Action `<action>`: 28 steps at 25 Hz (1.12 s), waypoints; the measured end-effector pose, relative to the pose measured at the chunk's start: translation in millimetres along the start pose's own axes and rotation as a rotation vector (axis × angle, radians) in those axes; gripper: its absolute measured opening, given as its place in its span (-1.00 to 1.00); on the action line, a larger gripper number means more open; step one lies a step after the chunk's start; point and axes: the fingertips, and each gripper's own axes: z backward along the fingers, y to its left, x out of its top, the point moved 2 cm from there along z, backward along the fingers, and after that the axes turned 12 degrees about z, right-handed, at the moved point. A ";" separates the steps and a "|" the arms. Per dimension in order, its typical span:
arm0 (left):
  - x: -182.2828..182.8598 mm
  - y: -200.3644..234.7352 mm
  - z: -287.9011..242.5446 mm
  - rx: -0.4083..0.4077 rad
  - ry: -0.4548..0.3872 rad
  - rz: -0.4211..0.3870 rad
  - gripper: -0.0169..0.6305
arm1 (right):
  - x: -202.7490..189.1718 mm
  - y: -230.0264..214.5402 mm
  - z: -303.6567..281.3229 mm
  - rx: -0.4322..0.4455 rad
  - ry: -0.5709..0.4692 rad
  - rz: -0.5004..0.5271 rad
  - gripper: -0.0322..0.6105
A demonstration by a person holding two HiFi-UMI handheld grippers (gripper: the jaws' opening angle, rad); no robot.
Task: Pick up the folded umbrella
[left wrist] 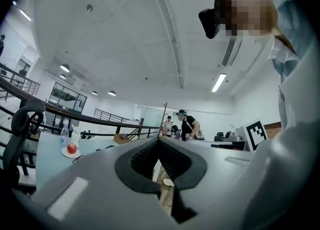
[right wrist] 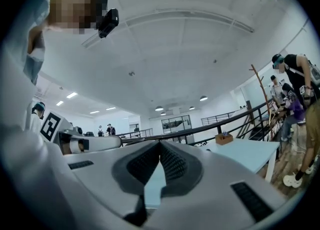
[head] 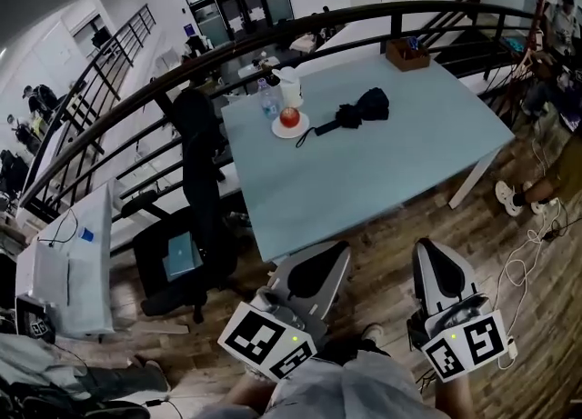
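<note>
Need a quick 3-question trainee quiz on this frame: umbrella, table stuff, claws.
1. True or false: the folded umbrella lies on the table, untouched by the left claw and the right claw.
2. What sits on the white plate near the umbrella?
A) a red round thing
B) a phone
C) scissors
3. Fill in: the jaws of both claws are ___ (open or shut).

Key: 1 true; 2 A; 3 shut.
</note>
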 end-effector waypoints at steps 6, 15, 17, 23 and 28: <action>-6.5 -22.2 -48.9 0.019 -0.021 -0.030 -0.93 | -2.2 -54.6 6.2 0.022 -0.024 -0.003 -0.90; -22.0 -45.8 -96.0 0.039 -0.036 -0.045 -0.93 | -13.4 -112.3 19.3 0.039 -0.014 -0.009 -0.90; -24.3 -49.8 -103.0 0.034 -0.034 -0.043 -0.93 | -14.2 -119.7 23.5 0.033 -0.013 -0.009 -0.90; -28.3 -58.1 -120.9 0.011 -0.017 -0.051 -0.93 | -17.7 -135.4 30.4 0.009 -0.017 -0.022 -0.90; -32.5 -56.2 -138.1 -0.008 -0.002 -0.049 -0.93 | -24.9 -149.8 27.8 -0.014 -0.006 -0.030 -0.90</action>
